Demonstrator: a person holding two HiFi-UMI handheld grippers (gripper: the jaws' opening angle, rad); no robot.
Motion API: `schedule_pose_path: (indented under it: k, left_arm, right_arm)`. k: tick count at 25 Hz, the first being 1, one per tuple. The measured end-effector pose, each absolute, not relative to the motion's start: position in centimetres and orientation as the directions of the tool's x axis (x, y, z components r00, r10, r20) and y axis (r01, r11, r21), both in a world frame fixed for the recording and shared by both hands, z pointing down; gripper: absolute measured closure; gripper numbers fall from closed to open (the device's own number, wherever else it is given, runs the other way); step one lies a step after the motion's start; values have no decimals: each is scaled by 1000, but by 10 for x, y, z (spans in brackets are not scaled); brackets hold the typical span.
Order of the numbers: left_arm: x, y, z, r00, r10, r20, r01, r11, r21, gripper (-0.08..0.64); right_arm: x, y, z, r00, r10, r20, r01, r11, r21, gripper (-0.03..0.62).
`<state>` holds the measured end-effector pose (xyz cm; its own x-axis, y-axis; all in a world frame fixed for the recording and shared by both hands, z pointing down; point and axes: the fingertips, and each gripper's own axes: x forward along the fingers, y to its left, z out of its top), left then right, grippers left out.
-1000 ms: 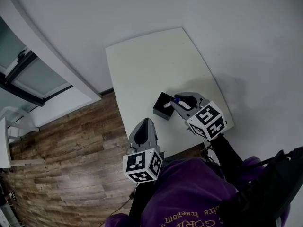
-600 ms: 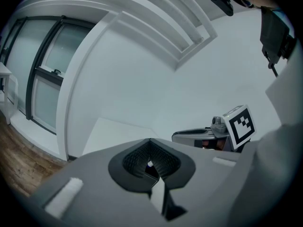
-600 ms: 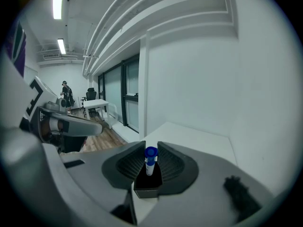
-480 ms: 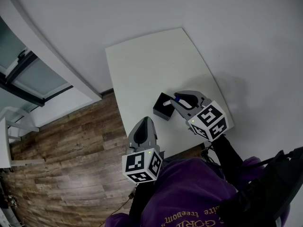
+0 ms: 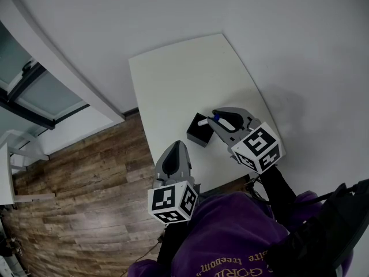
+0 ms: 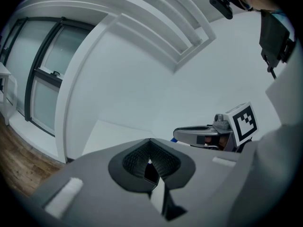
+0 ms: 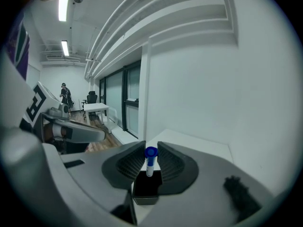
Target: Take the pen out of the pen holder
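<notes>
A black square pen holder (image 5: 199, 133) stands near the right front of the white table (image 5: 184, 79). My right gripper (image 5: 216, 118) is shut on a white pen with a blue cap (image 5: 206, 121), holding it just above the holder. In the right gripper view the pen (image 7: 150, 161) stands upright between the pads, with its lower end over the holder's mouth (image 7: 146, 186). My left gripper (image 5: 176, 150) hangs shut and holds nothing, off the table's front left edge. The left gripper view shows its jaws (image 6: 150, 143) together, with the right gripper (image 6: 199, 135) beyond them.
A wood floor (image 5: 86, 172) lies left of the table, below a white sill and windows (image 5: 34, 91). A white wall (image 5: 277, 33) runs behind and to the right of the table. Far off are desks (image 7: 94, 109) and a person (image 7: 64, 94).
My right gripper has risen a little with the pen, drawing it up out of the holder. The left gripper has stayed put.
</notes>
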<state>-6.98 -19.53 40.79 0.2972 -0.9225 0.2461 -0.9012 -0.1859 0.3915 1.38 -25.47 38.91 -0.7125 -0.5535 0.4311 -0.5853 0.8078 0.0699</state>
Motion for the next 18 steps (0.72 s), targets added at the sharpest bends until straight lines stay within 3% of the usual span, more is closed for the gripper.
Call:
schedule_pose_path:
  k: [18]
  left_arm:
    - [-73,-198,390,298,-931,209,-898,-199,393,555]
  right_arm:
    - [9,-255,348,-737,-583,342,-587,803,103,508]
